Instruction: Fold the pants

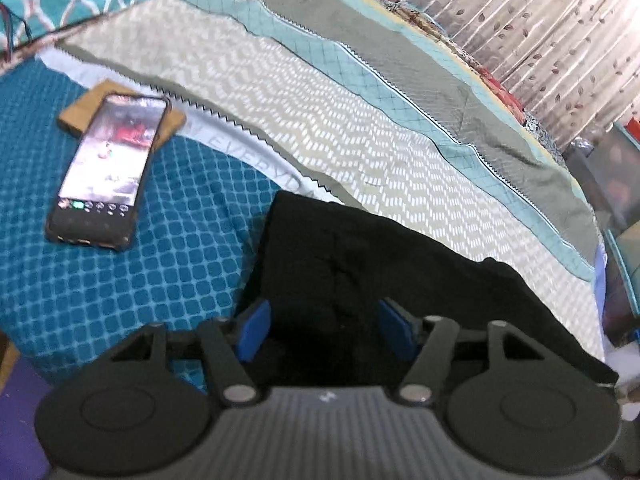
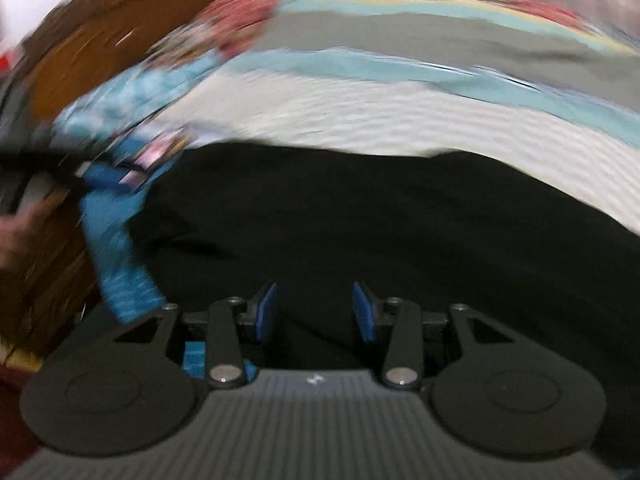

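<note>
Both tongs [image 1: 324,330] [image 2: 315,312] gape above black pants [image 1: 360,264].

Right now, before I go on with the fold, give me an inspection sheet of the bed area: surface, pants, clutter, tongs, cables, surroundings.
Surface: bed with teal checked cover and a striped grey, white and teal quilt.
Job's things: black fabric pants lying flat on the bed, spanning both covers.
Clutter: black smartphone, screen lit, resting partly on a brown cardboard piece.
Grippers: left tongs open above the pants, nothing held; right tongs open above the pants, nothing held.
Cables: nothing seen.
Surroundings: leaf-print curtain behind the bed; the right wrist view is heavily blurred.
</note>
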`<state>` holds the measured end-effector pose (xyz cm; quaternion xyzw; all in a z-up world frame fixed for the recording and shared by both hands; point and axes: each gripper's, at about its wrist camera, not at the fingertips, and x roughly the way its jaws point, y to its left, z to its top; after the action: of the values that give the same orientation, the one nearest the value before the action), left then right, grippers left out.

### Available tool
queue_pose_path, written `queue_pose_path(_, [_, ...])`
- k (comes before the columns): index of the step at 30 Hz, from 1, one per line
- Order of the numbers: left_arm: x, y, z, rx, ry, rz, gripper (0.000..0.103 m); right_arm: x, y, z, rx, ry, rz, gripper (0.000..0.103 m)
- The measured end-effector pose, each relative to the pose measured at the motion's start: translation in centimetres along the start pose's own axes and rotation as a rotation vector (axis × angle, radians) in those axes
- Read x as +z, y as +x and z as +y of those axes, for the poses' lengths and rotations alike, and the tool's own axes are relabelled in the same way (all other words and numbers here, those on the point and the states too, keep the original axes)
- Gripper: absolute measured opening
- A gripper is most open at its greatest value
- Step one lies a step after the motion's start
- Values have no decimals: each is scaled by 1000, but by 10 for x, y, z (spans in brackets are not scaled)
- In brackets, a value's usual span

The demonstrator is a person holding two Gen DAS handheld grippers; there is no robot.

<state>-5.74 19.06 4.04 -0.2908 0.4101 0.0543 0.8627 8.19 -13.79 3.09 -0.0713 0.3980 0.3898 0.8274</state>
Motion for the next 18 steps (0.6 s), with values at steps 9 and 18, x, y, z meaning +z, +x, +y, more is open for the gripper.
queue_pose_path(9, [-1,8,-6,-51,28,8,9,30,84,30,5,-162,74,33])
queue_pose_path(18, [-2,-31,13,-61,4,-52,9,44,27,42,116,-91,24,12])
